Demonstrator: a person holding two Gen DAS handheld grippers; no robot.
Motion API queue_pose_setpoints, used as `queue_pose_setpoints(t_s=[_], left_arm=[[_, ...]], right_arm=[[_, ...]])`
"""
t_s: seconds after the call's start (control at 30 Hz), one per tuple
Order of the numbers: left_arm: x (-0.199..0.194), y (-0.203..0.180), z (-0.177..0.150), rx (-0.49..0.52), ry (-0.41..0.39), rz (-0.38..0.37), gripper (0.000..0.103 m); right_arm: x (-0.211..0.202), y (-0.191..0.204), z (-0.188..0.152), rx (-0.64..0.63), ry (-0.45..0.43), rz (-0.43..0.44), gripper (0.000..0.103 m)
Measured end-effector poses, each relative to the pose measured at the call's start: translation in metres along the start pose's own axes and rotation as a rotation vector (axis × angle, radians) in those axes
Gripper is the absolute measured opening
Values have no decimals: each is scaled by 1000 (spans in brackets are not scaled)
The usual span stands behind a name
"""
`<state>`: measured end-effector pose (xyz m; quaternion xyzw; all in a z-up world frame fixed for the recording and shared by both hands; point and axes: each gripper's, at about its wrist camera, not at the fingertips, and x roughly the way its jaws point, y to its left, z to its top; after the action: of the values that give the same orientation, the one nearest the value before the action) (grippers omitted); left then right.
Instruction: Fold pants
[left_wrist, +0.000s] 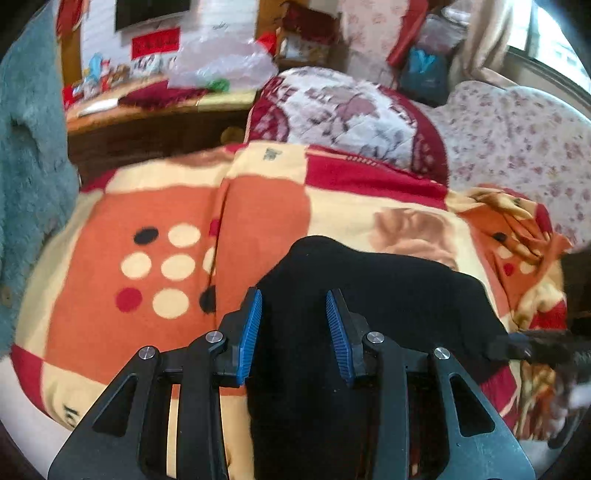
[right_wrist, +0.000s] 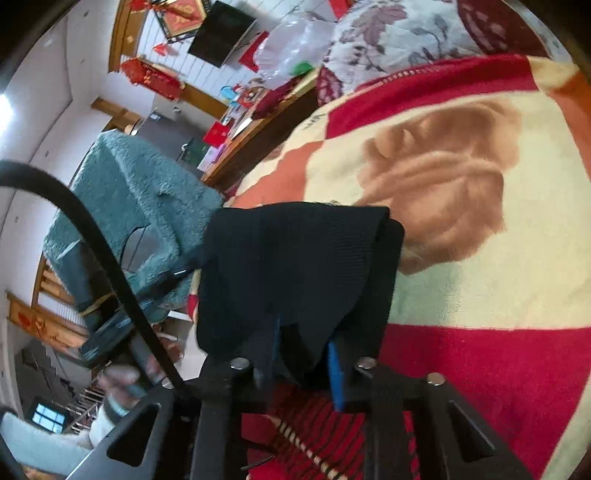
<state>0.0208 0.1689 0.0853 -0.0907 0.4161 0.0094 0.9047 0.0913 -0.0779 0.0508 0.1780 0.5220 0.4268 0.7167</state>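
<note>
The black pants (left_wrist: 369, 295) lie bunched on a patterned orange, cream and red blanket (left_wrist: 147, 206). My left gripper (left_wrist: 295, 325) hangs over the near part of them. Its blue pads (left_wrist: 251, 332) stand apart with black cloth lying between and below, untouched. At the right edge, blurred, my right gripper (left_wrist: 517, 347) holds the pants' side. In the right wrist view the pants (right_wrist: 295, 258) drape over my right gripper (right_wrist: 304, 354), which is shut on a fold of them and holds it above the blanket (right_wrist: 461, 258). One blue pad (right_wrist: 336, 373) shows; the cloth hides the other.
A teal fluffy garment (left_wrist: 29, 147) hangs at the left, beside the bed. A floral quilt (left_wrist: 351, 107) and a flowered pillow (left_wrist: 517, 140) are piled behind the blanket. A wooden table (left_wrist: 147, 114) with a plastic bag (left_wrist: 221, 62) stands beyond. A black cable (right_wrist: 92, 240) crosses the right wrist view.
</note>
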Motion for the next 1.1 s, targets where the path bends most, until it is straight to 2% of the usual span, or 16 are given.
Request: queue_pose_setpoints(t_s=[0.07, 0.1, 0.13, 0.17, 0.23, 0.3, 0.4, 0.47, 0.53, 0.57, 0.63, 0.77, 0.8, 0.9, 1.0, 1.1], left_arm=[[8, 4, -1, -21, -12, 11, 50], [12, 6, -2, -32, -25, 12, 61], [18, 10, -3, -53, -14, -2, 65], [21, 15, -4, -80, -3, -23, 65], [21, 26, -4, -137, 12, -74, 65], [17, 31, -1, -154, 28, -102, 64], [-4, 28, 0, -112, -6, -80, 64], [-17, 25, -2, -86, -26, -78, 64], [-28, 25, -7, -84, -30, -105, 64], [-32, 25, -10, -89, -32, -117, 64], [-38, 24, -18, -109, -29, -138, 64], [-40, 12, -37, -124, -14, -199, 64], [-40, 8, -42, -115, -16, -203, 64], [-35, -4, -55, -50, -24, -150, 64], [-33, -2, -62, -62, -27, -161, 64], [-34, 2, -66, -82, -33, -186, 64]], right_arm=[[0, 1, -4, -27, 20, -55, 18], [4, -3, -8, -26, 44, -87, 18], [12, -10, -13, -15, 74, -113, 18], [17, -16, -17, -3, 87, -119, 18], [13, -22, -19, 30, 55, -96, 18], [7, -21, -17, 40, 40, -92, 18], [-11, -12, -9, 7, 3, -127, 18], [-28, -1, 1, -20, -63, -111, 20], [-38, 13, 17, -62, -115, -61, 31], [-38, 19, 25, -81, -113, -40, 52], [-26, 29, 47, -118, -50, 24, 67], [20, 46, 84, -176, 81, 70, 67], [33, 50, 92, -184, 110, 82, 67], [73, 62, 119, -166, 187, 112, 67], [114, 66, 136, -131, 293, 174, 67], [146, 71, 138, -124, 424, 157, 67]])
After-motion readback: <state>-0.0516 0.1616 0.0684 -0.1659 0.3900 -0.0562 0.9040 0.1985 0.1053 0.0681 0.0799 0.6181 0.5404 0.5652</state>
